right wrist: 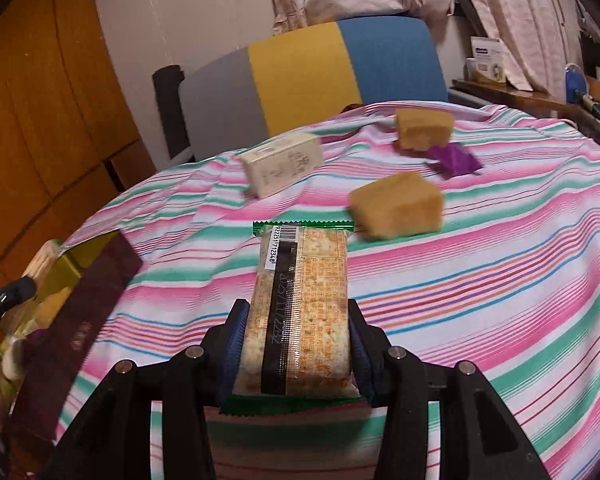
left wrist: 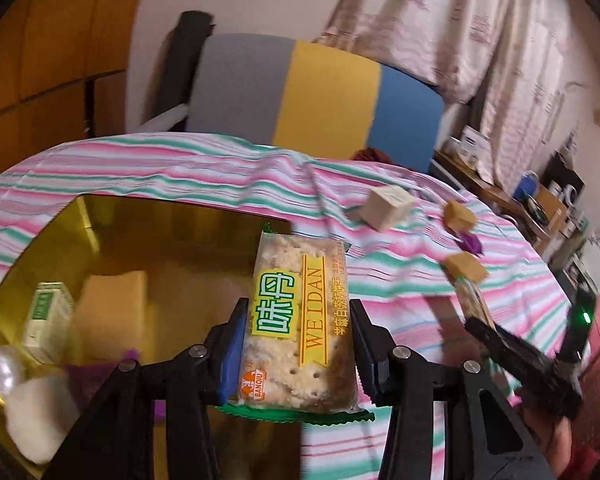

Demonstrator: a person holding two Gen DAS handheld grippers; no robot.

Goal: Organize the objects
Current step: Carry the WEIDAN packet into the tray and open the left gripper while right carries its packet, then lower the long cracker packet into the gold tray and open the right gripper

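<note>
- Left gripper (left wrist: 298,338) has its blue pads pinching a cracker pack (left wrist: 300,320) by its long sides, label up with "WEIDAN" on it, green crimped ends sticking out front and back.
- That pack hangs over the right edge of a gold box (left wrist: 60,240), which sits on the striped cloth (left wrist: 220,168).
- Inside the box: a small green-and-white carton (left wrist: 48,320), a tan block (left wrist: 112,312), something purple (left wrist: 80,372) and a white fuzzy thing with a pearly bit (left wrist: 28,408) at the near corner.
- Right gripper (right wrist: 296,344) is clamped on a second pack (right wrist: 300,312), this one back side up, barcode and printed date showing. It's above the cloth, well to the right of the box.
- In the left view you can also see the right gripper off to the right, green light on, with its pack edge-on.
- Still loose on the cloth: a cream carton (right wrist: 284,168) lying on its side, two tan cake blocks (near (right wrist: 396,206), far (right wrist: 424,128)), and a purple wrapper (right wrist: 454,160) just beside the far one.
- Behind the table there's a chair back (right wrist: 312,72) in grey, yellow and blue, with curtains (right wrist: 500,8) further back.
- Edges are pretty motion-blurred, so small print on the cartons is unreadable.
</note>
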